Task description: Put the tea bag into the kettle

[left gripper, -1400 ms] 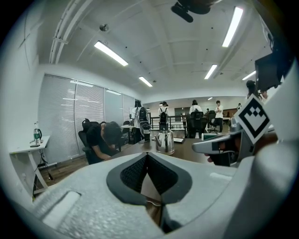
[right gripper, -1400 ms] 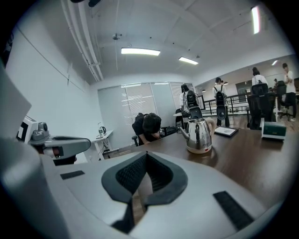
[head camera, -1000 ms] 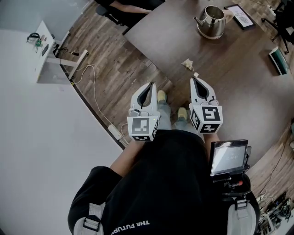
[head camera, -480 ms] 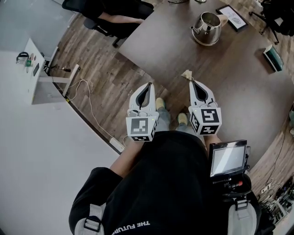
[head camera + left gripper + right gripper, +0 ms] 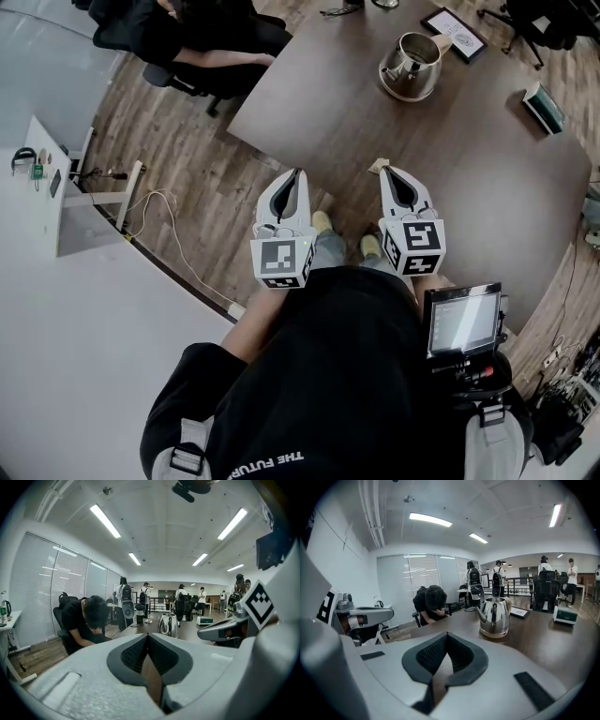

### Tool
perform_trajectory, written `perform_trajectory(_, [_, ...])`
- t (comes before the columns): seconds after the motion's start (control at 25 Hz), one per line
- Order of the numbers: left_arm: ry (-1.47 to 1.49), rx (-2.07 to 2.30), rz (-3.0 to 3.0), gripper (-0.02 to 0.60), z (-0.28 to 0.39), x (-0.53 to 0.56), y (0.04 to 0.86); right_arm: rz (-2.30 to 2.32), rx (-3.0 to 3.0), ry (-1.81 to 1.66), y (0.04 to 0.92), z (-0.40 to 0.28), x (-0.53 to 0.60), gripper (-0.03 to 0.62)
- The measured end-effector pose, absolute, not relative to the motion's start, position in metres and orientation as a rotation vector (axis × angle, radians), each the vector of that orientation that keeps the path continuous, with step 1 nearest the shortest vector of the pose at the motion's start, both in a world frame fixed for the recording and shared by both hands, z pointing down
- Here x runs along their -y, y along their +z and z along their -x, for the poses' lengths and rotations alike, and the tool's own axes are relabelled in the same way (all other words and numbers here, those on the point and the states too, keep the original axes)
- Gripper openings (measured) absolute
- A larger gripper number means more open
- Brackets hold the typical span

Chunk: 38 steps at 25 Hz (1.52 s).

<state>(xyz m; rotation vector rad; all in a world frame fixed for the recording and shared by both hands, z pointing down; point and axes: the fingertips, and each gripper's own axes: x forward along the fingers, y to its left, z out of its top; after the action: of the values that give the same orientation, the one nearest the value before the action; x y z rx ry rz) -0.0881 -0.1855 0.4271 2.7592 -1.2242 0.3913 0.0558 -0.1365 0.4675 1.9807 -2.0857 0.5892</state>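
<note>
a person in a black top is standing at the near edge of a dark wooden table, holding a gripper in each hand, both pointing forward side by side

the left gripper is hanging over the wood floor, just beside the table's edge; its jaws are pressing together with nothing between them

the right gripper is reaching over the table's near edge; its jaws are also meeting at the tip, and its own view is showing nothing caught in them

the tea bag is lying on the table right at that near edge, just beside the right gripper's tip; whether the two are touching cannot be told

the kettle, shiny metal with its spout pointing left, is standing farther across the table, well apart from the tea bag and both grippers

beyond the kettle a flat framed card is lying on the table, and a green and white box is sitting near the table's right edge

another person in black is sitting at the far left side of the table, bending forward

a small screen is sitting at the standing person's right side, and a white cable is trailing across the floor on the left
</note>
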Motion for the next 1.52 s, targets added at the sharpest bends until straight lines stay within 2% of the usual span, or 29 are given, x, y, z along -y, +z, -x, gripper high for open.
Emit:
perform_trajectory(0.6, [0.360, 1.092, -2.825, 0.005, 0.117, 0.250, 0.433, -2.101, 1.908, 0.569, 0.477, -0.045, 0.168, 0.006])
perform_trajectory(1.52, [0.418, 0.842, -2.890, 0.005, 0.064, 0.252, 0.447, -2.146, 1.667, 0.633, 0.516, -0.093, 0.147, 0.006])
